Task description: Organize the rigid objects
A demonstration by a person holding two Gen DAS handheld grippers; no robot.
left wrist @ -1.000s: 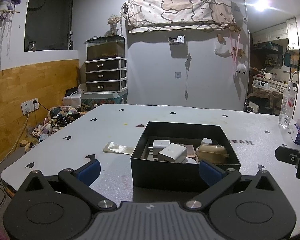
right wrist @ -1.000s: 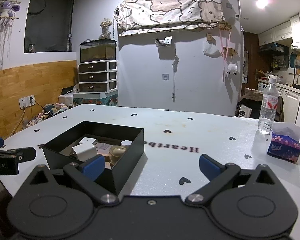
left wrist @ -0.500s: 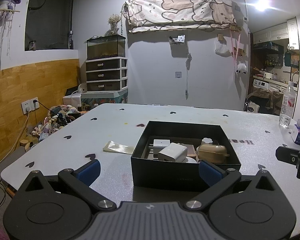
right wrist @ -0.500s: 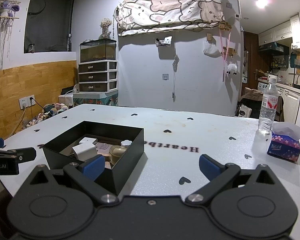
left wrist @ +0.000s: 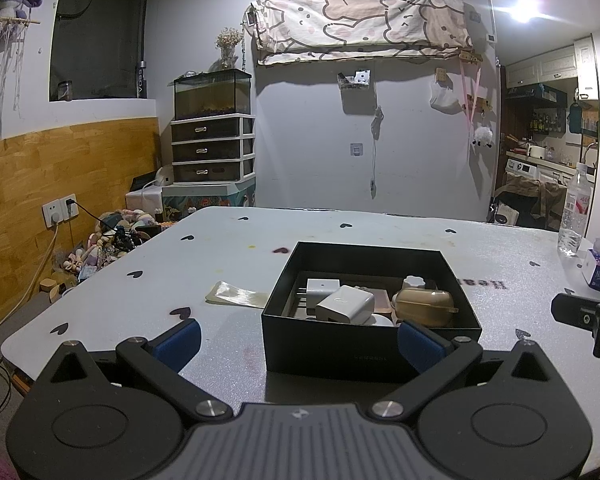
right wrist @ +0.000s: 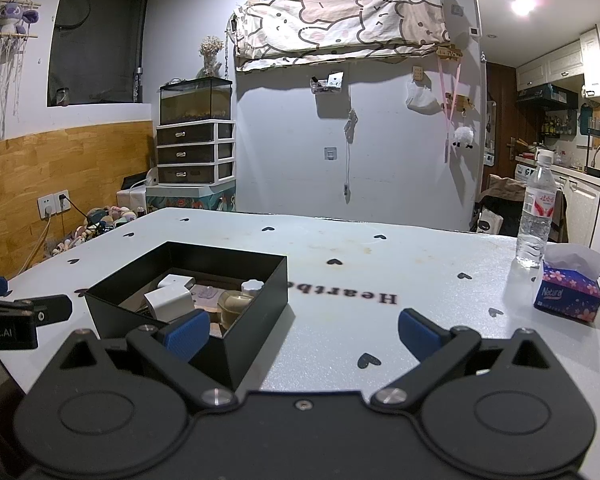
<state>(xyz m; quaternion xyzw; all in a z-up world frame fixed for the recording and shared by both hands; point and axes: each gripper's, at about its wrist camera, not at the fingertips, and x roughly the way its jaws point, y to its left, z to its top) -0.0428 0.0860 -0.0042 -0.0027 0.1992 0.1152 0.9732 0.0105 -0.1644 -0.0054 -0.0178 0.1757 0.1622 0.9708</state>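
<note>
Nearest the left wrist camera, the left gripper hung low over the table with its jaws spread wide and nothing between them; its blue pads stood apart, the right one in front of the near right corner of the black box. The right gripper was likewise wide open and empty, its left pad in front of the box's near corner and its right pad over bare tabletop.

Just beyond the fingers, the open black box sat on the white, heart-printed table. Inside it lay a white charger tilted near the middle, a second white plug adapter just behind it to the left, a tan earbud-style case on the right side, and a small white scalloped cap behind that case (what lay flat under them could not be made out clearly). In the right wrist view the same box appeared left of centre with the charger at its near left.

Left of the box, a flat, pale yellowish packet lay on the table, touching or just short of the box wall; which could not be told.

Further out toward the right edge stood a tissue box, and just behind it a clear water bottle, upright. Printed lettering ran across the tabletop between the black box and the tissue box.
</note>
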